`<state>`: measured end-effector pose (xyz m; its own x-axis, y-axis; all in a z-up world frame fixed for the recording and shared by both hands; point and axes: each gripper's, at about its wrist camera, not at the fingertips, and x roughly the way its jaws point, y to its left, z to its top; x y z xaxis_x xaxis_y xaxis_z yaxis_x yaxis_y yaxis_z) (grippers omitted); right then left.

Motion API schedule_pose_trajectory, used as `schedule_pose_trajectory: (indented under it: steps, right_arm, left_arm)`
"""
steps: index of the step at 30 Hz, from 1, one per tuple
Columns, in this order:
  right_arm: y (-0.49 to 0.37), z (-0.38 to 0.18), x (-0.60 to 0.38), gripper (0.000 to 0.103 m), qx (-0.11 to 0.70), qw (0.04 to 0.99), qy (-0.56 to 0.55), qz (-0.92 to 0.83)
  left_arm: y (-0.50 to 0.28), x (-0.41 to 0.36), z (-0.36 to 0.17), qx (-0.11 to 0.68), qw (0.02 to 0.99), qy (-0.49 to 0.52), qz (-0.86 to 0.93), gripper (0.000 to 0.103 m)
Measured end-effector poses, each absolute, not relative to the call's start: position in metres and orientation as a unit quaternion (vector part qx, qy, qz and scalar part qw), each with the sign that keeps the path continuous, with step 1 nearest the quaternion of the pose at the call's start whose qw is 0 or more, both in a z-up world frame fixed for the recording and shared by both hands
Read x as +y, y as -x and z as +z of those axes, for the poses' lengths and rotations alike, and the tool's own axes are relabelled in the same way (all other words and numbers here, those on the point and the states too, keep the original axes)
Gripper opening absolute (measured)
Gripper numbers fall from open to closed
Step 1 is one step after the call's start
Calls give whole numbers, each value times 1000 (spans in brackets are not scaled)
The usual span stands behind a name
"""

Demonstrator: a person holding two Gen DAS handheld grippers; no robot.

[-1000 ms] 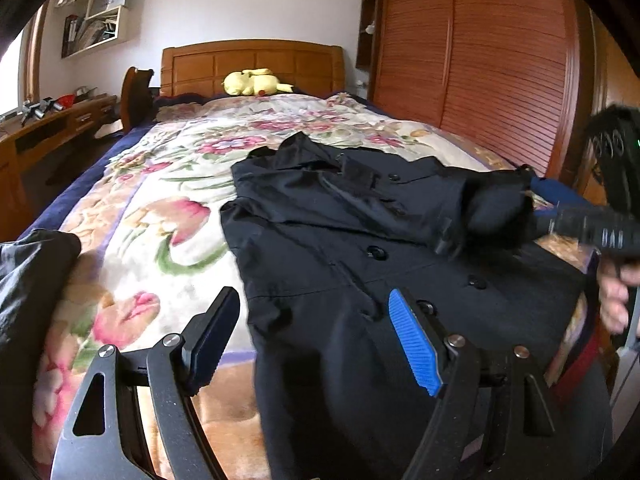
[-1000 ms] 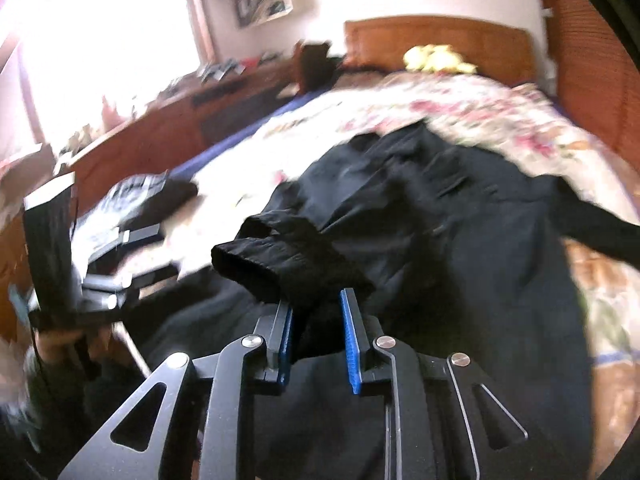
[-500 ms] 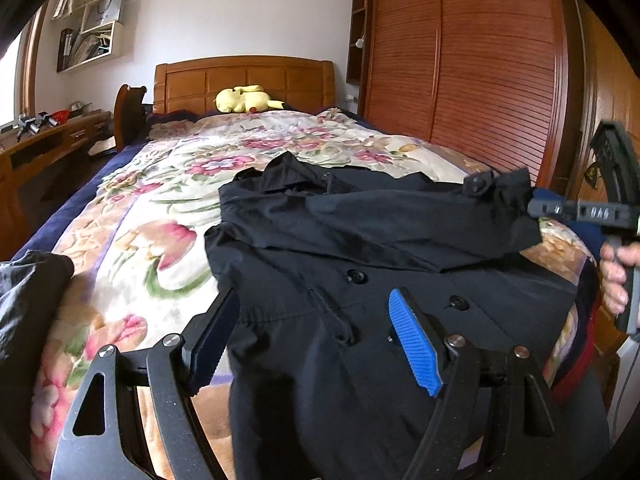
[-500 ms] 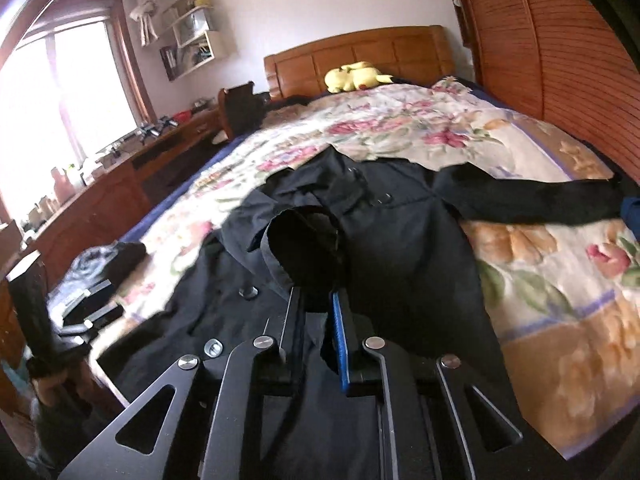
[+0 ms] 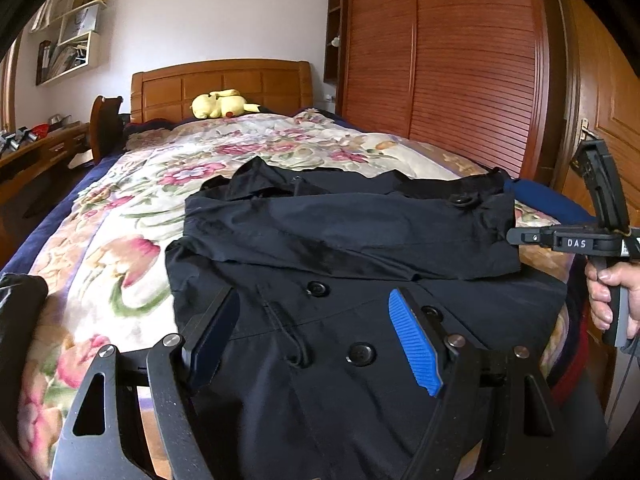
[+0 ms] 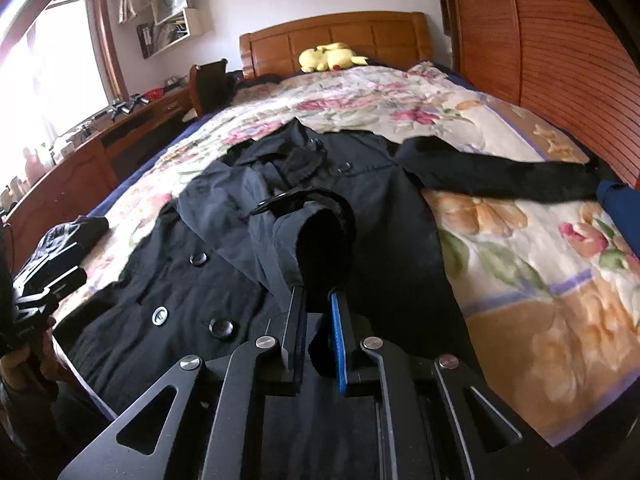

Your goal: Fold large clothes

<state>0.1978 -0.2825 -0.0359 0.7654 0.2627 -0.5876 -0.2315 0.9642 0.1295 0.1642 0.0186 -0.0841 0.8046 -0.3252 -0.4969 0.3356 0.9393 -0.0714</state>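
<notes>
Bedroom with wooden wardrobe (image 5: 440,64) along one side, wooden headboard (image 5: 224,84) at far end, window (image 6: 44,80) and long wooden desk (image 6: 120,136) on the other side. Bed (image 5: 120,248) with floral quilt fills most of both views. Black coat (image 5: 320,320) lies flat on the near part of the bed, buttons up, collar toward the headboard. One sleeve (image 6: 304,236) is folded across the chest of the coat; other sleeve (image 6: 500,180) lies stretched out sideways over the quilt toward the wardrobe. Dark garment (image 5: 20,312) bunched at the bed's near edge, apart from the coat. Yellow plush toy (image 5: 220,104) by the headboard, well apart from everything.

Left tongs (image 5: 316,344) hover over the coat's lower front, jaws wide, nothing between them, button row showing through the gap. Right tongs (image 6: 318,332) have just been closing and now stand narrow, pinching the folded sleeve's cuff; cuff opening sits just past the fingertips. From the left wrist view the right tongs (image 5: 516,236) meet the cuff at the coat's wardrobe-side edge, hand (image 5: 616,300) on the grip.
</notes>
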Motion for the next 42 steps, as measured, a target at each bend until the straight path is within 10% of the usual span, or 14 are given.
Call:
schedule_pose_trajectory:
  steps: [15, 22, 31, 42]
  right_arm:
    - [-221, -37, -295, 12, 330, 941, 12, 74]
    - [-232, -58, -290, 44, 357, 930, 52, 75]
    - [-244, -79, -306, 46, 392, 914, 9, 101]
    - [-235, -77, -298, 10, 387, 909, 18, 154]
  left_arm:
    - [-179, -20, -87, 257, 943, 17, -209, 78]
    - [-187, -44, -93, 257, 942, 9, -217, 78]
    - [-194, -56, -100, 266, 939, 5, -216, 78]
    - [-200, -61, -111, 281, 937, -1, -210, 78]
